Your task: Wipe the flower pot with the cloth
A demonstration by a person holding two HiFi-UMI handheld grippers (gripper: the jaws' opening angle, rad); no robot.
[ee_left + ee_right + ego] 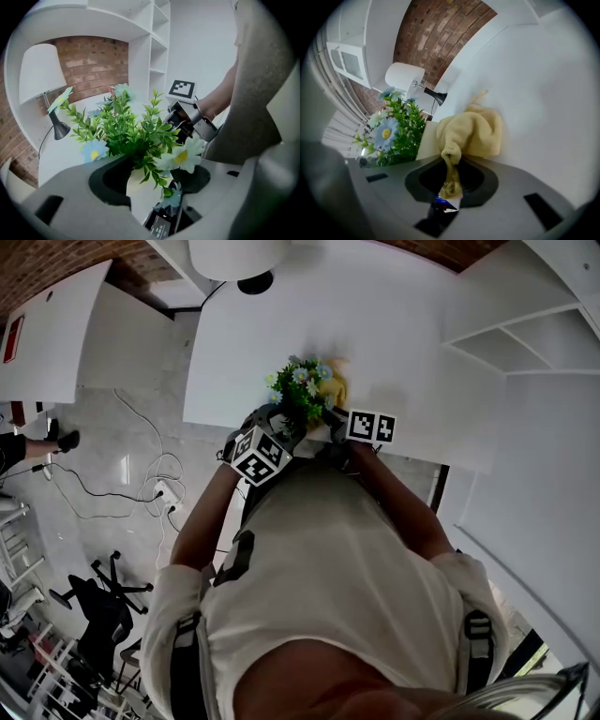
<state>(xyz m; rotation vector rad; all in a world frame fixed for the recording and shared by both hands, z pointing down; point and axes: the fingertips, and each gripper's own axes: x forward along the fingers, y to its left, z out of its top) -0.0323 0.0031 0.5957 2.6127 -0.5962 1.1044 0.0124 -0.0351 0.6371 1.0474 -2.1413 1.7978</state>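
- The pot point(140, 190) stands upright on the table point(403, 324). Its long axis is vertical and its mouth is up. The flowers point(302, 388) rise out of it (in the head view they cover the pot almost wholly).
- The pot is close to the near edge of the table, just in front of my body, between my two tongs.
- My left tongs point(283, 426) come to the pot from the left and point down at a slant. Their jaws are apart, one on each side of the cream wall of the pot. I do not see the pads press on it.
- My right tongs point(450, 180) are clamped on the cloth point(476, 131). A thin twisted end of it is pinched between the jaws, and the bunched rest sticks out in front.
- This bunch lies at the right side of the pot and seems to touch the wall there.
- Edges: the near edge of the table runs under both tongs, on my side. The shelves point(525, 334) are at the right, well apart from the pot. The lamp point(239, 254) is at the far side.
- Room: beyond the pot and to its right, the white top lies open toward the lamp and the shelves. On my side, only a narrow strip of the top is between the pot and the edge.
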